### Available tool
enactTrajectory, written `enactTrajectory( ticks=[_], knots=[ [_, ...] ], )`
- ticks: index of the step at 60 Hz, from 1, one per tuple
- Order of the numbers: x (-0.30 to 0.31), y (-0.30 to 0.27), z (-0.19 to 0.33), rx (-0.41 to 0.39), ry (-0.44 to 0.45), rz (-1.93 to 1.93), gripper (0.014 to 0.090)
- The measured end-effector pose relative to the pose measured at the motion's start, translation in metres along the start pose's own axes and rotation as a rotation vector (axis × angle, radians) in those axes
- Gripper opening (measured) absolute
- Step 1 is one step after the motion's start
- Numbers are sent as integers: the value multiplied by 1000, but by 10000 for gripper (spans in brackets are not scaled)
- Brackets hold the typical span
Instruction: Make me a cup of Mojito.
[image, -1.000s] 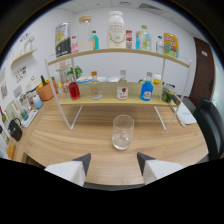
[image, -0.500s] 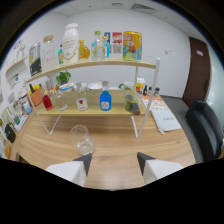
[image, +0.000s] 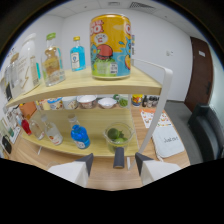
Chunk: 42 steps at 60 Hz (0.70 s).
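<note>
Two pale wooden shelves (image: 100, 85) on white metal legs are seen close ahead. The tongs (image: 114, 162) are held spread apart, nothing pinched between their dark tips. Just beyond them, on the lower shelf, a clear round bowl of green limes (image: 118, 135) is set beside a squat blue bottle (image: 80, 137). A large glossy yellow can (image: 110, 46) and slim clear bottles (image: 52, 62) are ranged on the upper shelf. A small dark cylinder (image: 119, 158) is stood between the tips on the wooden tabletop (image: 107, 177).
</note>
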Motion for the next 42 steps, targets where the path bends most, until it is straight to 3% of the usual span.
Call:
enactTrajectory(
  ticks=[14, 25, 42],
  knots=[
    [15, 5, 30, -69, 33, 38, 446],
    [9, 11, 37, -109, -3, 75, 194],
    [7, 11, 30, -104, -11, 87, 167]
  ],
)
